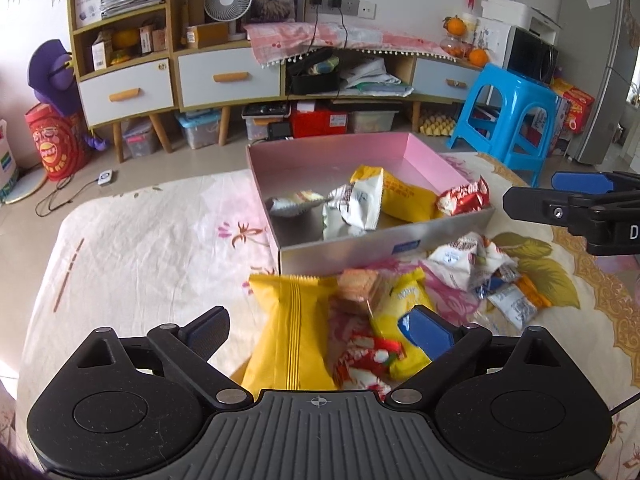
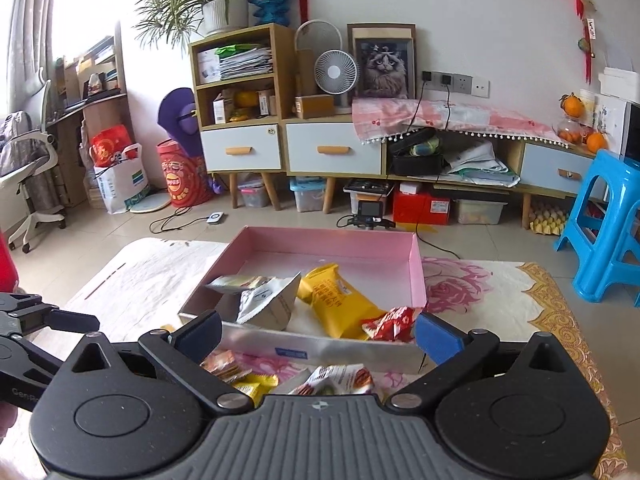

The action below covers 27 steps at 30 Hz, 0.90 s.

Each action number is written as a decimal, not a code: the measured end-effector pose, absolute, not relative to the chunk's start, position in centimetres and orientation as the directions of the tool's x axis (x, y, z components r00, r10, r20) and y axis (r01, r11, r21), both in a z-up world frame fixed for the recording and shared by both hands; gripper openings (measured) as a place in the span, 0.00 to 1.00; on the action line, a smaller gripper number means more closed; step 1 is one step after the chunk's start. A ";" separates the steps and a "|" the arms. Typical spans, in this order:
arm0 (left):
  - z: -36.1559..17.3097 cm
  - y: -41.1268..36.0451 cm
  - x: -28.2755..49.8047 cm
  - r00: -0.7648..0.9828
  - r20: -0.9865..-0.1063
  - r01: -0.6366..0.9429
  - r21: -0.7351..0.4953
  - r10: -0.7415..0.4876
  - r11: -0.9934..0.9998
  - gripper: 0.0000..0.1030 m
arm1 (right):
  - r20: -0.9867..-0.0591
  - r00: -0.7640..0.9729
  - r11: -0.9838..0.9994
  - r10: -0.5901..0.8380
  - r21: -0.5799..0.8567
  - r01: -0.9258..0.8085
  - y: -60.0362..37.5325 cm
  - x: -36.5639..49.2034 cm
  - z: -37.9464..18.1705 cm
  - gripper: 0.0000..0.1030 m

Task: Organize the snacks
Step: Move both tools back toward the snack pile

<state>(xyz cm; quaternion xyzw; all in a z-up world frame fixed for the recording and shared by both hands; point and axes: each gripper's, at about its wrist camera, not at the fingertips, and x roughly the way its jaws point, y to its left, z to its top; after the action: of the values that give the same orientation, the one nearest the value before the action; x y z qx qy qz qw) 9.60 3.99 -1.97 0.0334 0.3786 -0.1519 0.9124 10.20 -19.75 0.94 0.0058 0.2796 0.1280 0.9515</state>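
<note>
Left gripper (image 1: 320,330) jaws wide, empty | right gripper (image 2: 318,336) same | chair (image 2: 28,168) right view only

The left tongs (image 1: 318,330) stand wide open above loose snacks on the floral-clothed table (image 1: 140,248), gripping nothing. Between the jaws lie a large yellow packet (image 1: 290,332), a red-and-white wrapper (image 1: 370,360) and a smaller yellow packet (image 1: 404,312). Beyond them sits a pink-lined box (image 1: 432,160) holding a yellow packet (image 1: 404,196), white packets (image 1: 356,208) and a red wrapper (image 1: 464,198) at its right wall. The right tongs (image 1: 560,200) enter from the right edge.
</note>
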 end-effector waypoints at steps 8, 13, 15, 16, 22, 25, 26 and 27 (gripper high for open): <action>-2.3 5.0 7.1 0.676 -0.694 0.344 -0.003 -0.250 0.939 0.95 | -0.547 0.790 0.955 0.275 0.058 -0.292 -19.3 8.5 0.2 0.92; -3.2 6.0 6.1 0.671 -0.698 0.355 0.009 -0.248 0.935 0.95 | -0.574 0.765 0.940 0.292 0.025 -0.340 -18.7 7.6 -1.0 0.92; -3.6 6.3 5.8 0.662 -0.709 0.350 0.007 -0.242 0.937 0.95 | -0.584 0.753 0.933 0.302 0.021 -0.359 -18.4 7.4 -1.3 0.92; -3.8 6.5 5.7 0.657 -0.714 0.347 0.002 -0.242 0.938 0.95 | -0.590 0.746 0.929 0.309 0.019 -0.370 -18.2 7.3 -1.6 0.92; -5.1 6.5 5.0 0.594 -0.764 0.330 -0.056 -0.253 0.942 0.95 | -0.614 0.686 0.879 0.391 0.029 -0.476 -17.4 6.7 -2.6 0.92; -5.6 6.2 4.9 0.561 -0.783 0.325 -0.088 -0.267 0.942 0.95 | -0.638 0.607 0.822 0.474 0.075 -0.564 -17.3 7.0 -3.2 0.92; -5.7 6.1 4.8 0.552 -0.789 0.320 -0.097 -0.269 0.942 0.95 | -0.651 0.580 0.807 0.489 0.085 -0.584 -17.1 7.2 -3.4 0.92; -5.8 6.0 4.8 0.545 -0.794 0.315 -0.104 -0.269 0.943 0.95 | -0.664 0.558 0.794 0.497 0.090 -0.601 -17.0 7.3 -3.7 0.92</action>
<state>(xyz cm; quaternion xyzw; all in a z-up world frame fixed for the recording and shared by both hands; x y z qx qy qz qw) 4.79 6.00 -5.84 0.0257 0.4472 -0.1662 0.8785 7.33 -17.00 -3.73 -0.0735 0.3517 0.3121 0.8795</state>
